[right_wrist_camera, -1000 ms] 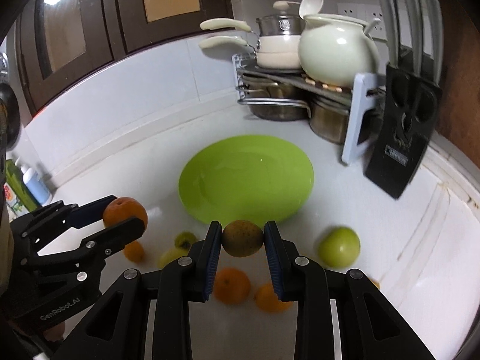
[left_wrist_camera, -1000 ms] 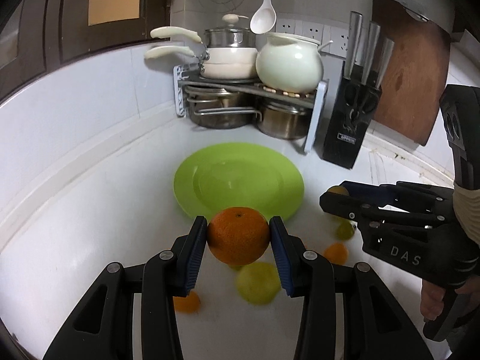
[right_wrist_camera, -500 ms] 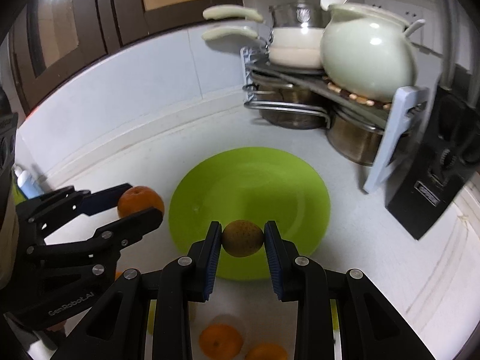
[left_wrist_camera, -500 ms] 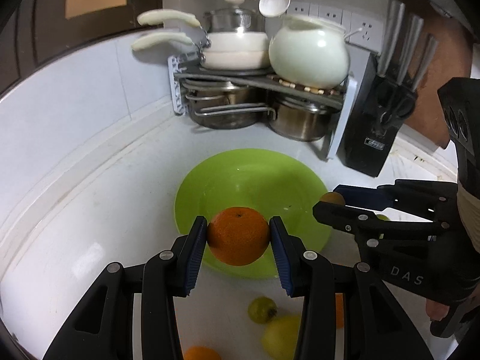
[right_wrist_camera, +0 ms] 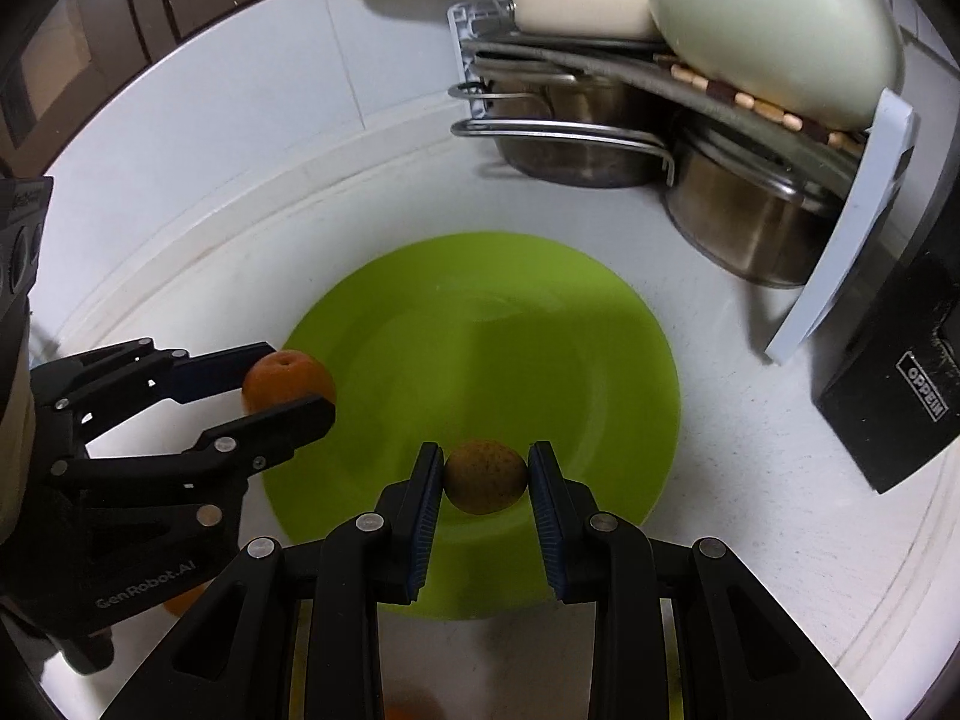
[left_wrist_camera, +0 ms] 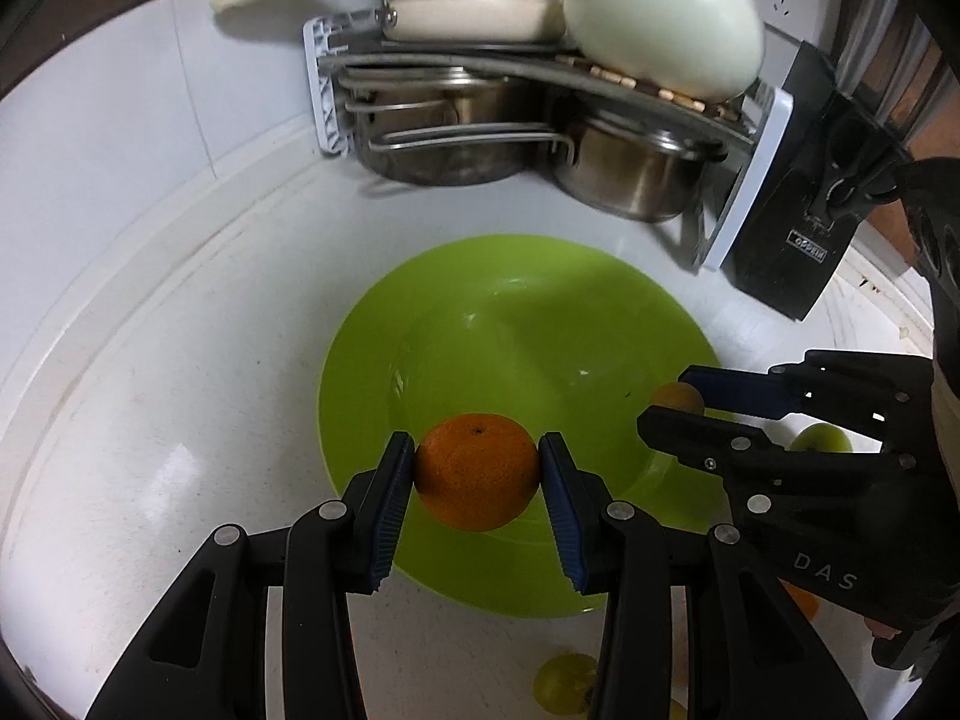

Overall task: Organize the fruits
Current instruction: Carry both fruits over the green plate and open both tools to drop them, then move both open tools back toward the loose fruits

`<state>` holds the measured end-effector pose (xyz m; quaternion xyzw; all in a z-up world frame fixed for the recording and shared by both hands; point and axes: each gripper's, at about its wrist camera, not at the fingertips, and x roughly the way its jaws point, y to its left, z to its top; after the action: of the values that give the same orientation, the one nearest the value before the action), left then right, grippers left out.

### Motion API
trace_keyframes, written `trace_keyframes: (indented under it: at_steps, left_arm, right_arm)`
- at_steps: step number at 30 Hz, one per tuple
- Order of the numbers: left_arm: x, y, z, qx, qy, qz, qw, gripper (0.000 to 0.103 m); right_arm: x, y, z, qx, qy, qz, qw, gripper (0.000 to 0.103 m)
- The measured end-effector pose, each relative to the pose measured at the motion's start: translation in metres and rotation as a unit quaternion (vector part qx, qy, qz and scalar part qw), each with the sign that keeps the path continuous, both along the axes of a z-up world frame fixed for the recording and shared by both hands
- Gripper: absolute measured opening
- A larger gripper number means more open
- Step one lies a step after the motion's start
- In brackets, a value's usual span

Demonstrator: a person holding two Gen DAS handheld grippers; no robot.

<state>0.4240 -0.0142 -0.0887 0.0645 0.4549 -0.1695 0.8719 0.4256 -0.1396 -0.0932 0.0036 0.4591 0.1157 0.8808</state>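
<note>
My left gripper [left_wrist_camera: 477,471] is shut on an orange [left_wrist_camera: 477,480] and holds it over the near edge of the green plate [left_wrist_camera: 522,330]. My right gripper [right_wrist_camera: 485,474] is shut on a small brown fruit [right_wrist_camera: 485,477] over the near part of the same plate [right_wrist_camera: 480,330]. In the right wrist view the left gripper [right_wrist_camera: 294,387] with its orange [right_wrist_camera: 288,378] hangs at the plate's left rim. In the left wrist view the right gripper [left_wrist_camera: 678,405] with the brown fruit [left_wrist_camera: 678,399] is at the plate's right rim. The plate holds no fruit.
A pot rack [left_wrist_camera: 540,78] with steel pots and white cookware stands behind the plate. A black knife block [left_wrist_camera: 804,228] is at the right. Loose fruits lie on the white counter: a green one [left_wrist_camera: 819,438], a yellow one [left_wrist_camera: 564,681].
Both grippers have moved forward with their fruits, from above the loose fruits on the counter to over the plate. The plate and pot rack now look closer.
</note>
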Motion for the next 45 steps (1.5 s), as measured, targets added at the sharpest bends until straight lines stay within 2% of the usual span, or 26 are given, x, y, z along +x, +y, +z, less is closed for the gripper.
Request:
trace_keyframes:
  at_steps: [6, 9, 11, 23, 29, 31, 37, 45]
  left_arm:
    - [0.005, -0.002, -0.007, -0.001, 0.016, 0.0, 0.9999, 0.043]
    - [0.004, 0.0, -0.004, -0.005, 0.013, 0.002, 0.9999, 0.05]
    - [0.0, 0.002, 0.0, -0.005, 0.003, 0.003, 1.0, 0.055]
    - [-0.037, 0.019, 0.046, -0.014, -0.064, 0.029, 0.9974, 0.067]
    - [-0.064, 0.031, 0.074, -0.027, -0.097, 0.043, 0.9939, 0.072]
    - [-0.074, 0.035, 0.082, -0.027, -0.108, 0.049, 0.9926, 0.073]
    - [-0.107, 0.047, 0.097, -0.02, -0.136, 0.058, 0.9887, 0.077]
    - [-0.145, 0.065, 0.106, -0.016, -0.16, 0.066, 0.9847, 0.081]
  right_arm:
    - [0.005, -0.002, -0.005, -0.001, 0.003, -0.005, 1.0, 0.03]
    - [0.005, -0.003, -0.004, -0.003, 0.001, -0.008, 1.0, 0.032]
    - [0.003, -0.004, -0.002, -0.005, -0.003, -0.01, 1.0, 0.036]
    - [-0.035, 0.0, 0.028, -0.004, -0.048, -0.012, 0.999, 0.037]
    - [-0.063, 0.008, 0.054, 0.0, -0.091, -0.011, 0.996, 0.046]
    - [-0.072, 0.011, 0.061, 0.0, -0.102, -0.01, 0.995, 0.052]
    - [-0.099, 0.024, 0.081, -0.008, -0.136, -0.009, 0.991, 0.059]
    - [-0.135, 0.044, 0.088, -0.011, -0.167, 0.002, 0.986, 0.059]
